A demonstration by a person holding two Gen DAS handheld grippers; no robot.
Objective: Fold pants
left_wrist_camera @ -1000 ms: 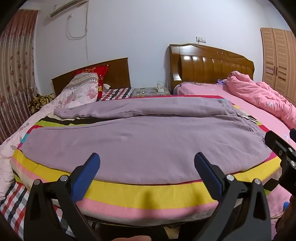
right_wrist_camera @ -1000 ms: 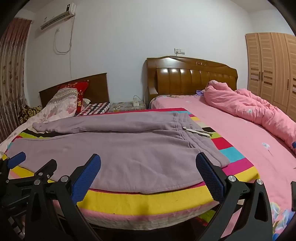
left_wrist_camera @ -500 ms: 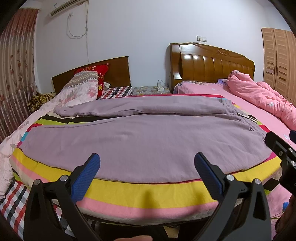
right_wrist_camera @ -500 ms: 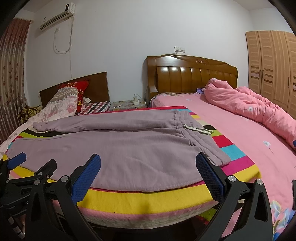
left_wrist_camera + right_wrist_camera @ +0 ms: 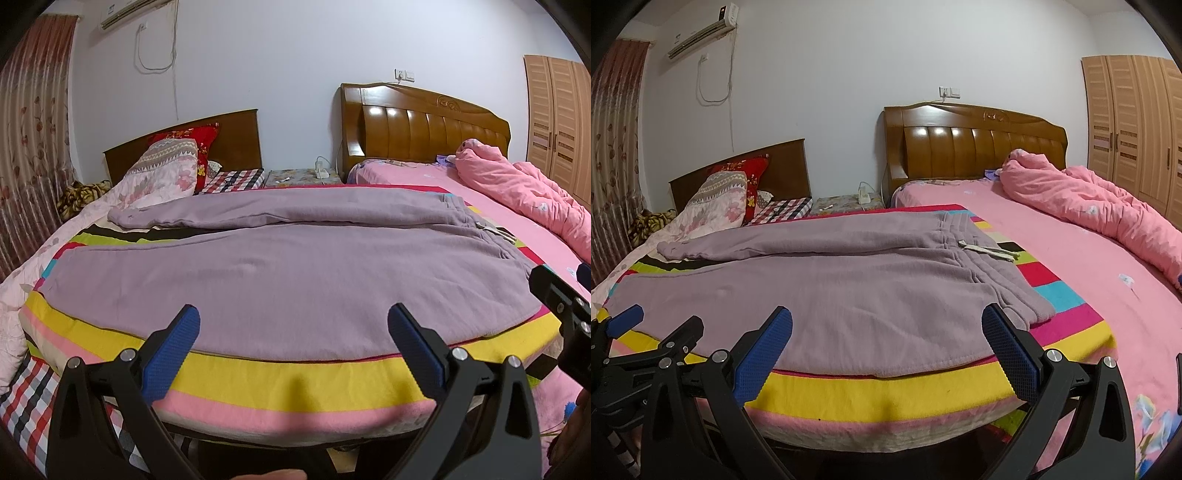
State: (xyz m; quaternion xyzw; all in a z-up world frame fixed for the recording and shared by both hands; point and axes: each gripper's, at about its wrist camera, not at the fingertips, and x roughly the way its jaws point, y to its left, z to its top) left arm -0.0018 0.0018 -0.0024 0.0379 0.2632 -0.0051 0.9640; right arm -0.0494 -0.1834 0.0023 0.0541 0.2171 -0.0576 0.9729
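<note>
Mauve pants (image 5: 280,273) lie spread flat across a striped blanket (image 5: 288,373) on the bed, waistband to the right, legs to the left. They also show in the right wrist view (image 5: 827,291), with a white drawstring (image 5: 988,250) at the waist. My left gripper (image 5: 293,332) is open and empty, just short of the pants' near edge. My right gripper (image 5: 886,332) is open and empty, near the waist end of the near edge. The right gripper shows at the right edge of the left wrist view (image 5: 565,306); the left gripper shows at the lower left of the right wrist view (image 5: 646,343).
A pink quilt (image 5: 1108,214) is bunched on the pink sheet (image 5: 1071,266) at the right. Pillows (image 5: 166,170) and two wooden headboards (image 5: 424,136) stand at the back. A wardrobe (image 5: 1137,125) is at the far right, a curtain (image 5: 29,147) at the left.
Both grippers have stayed open and nearly still; the views have shifted only slightly toward the bed.
</note>
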